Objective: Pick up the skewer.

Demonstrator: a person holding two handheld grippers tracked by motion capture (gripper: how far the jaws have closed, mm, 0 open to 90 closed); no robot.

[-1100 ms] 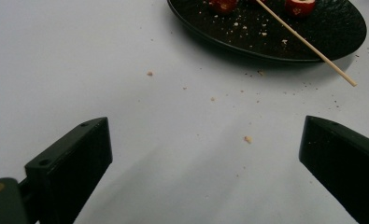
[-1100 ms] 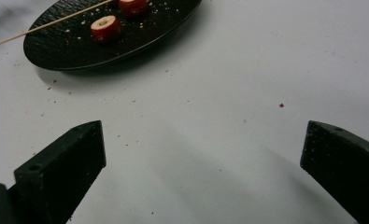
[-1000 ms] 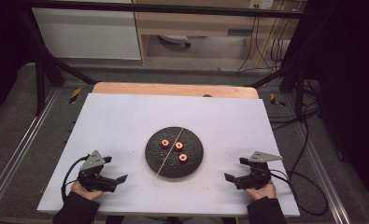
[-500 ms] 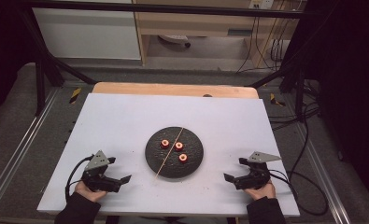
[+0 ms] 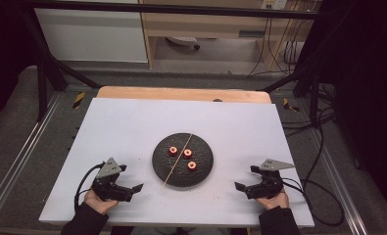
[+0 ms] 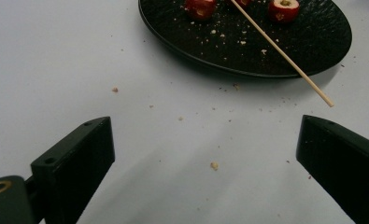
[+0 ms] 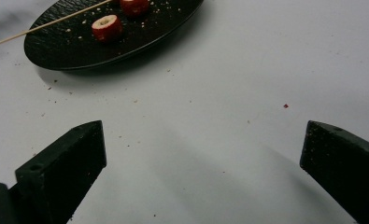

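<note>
A plate (image 5: 182, 174) sits at the middle of the counter (image 5: 132, 122). On it lie three fruit pieces (image 5: 187, 153), with a skewer (image 5: 177, 161) laid across the plate, its near end jutting past the rim. The left hand-held gripper (image 5: 134, 190) rests left of the plate, the right hand-held gripper (image 5: 241, 188) right of it, both near the front edge.

Left hand-held gripper (image 5: 132, 188), right hand-held gripper (image 5: 241, 187): jaws wide apart, pointing inward.

We are seeing the black plate (image 6: 247, 42) running off the top edge in the left gripper view, cutting off two red fruit pieces (image 6: 200, 7) there.
</note>
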